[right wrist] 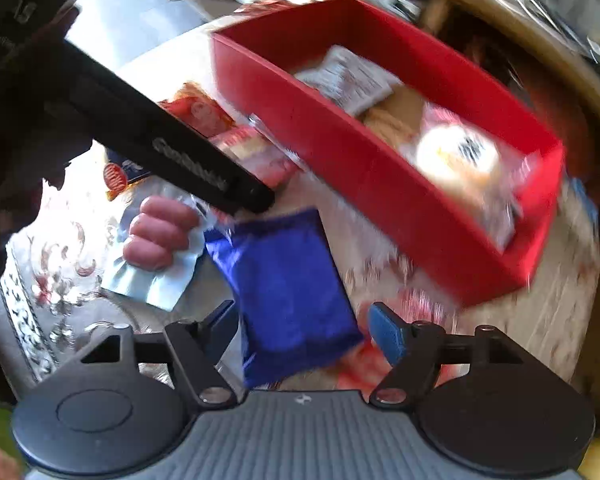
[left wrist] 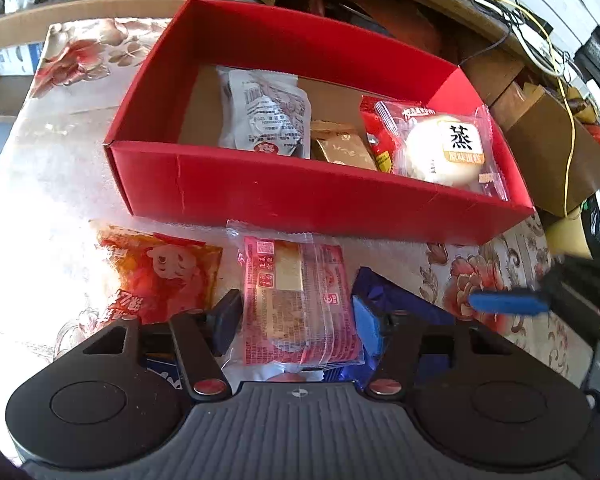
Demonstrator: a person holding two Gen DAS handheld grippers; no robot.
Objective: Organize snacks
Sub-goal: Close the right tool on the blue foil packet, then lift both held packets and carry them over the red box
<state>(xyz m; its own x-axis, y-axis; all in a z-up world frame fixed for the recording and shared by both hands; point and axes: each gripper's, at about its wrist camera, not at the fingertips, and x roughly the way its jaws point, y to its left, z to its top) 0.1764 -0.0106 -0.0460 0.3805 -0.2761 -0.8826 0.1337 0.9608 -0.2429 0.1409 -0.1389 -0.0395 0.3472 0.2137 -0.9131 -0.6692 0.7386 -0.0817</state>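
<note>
On my left, the left gripper (left wrist: 296,312) straddles the pink cake packet (left wrist: 298,300), which lies on the table just before the red box (left wrist: 284,196). It looks light and crinkly, soft inside, so I would take it across the middle. The pads sit at its edges; whether they press I cannot tell. To the right, the right gripper (right wrist: 304,328), tilted steeply down, stands spread around the slippery blue pouch (right wrist: 288,292).
</note>
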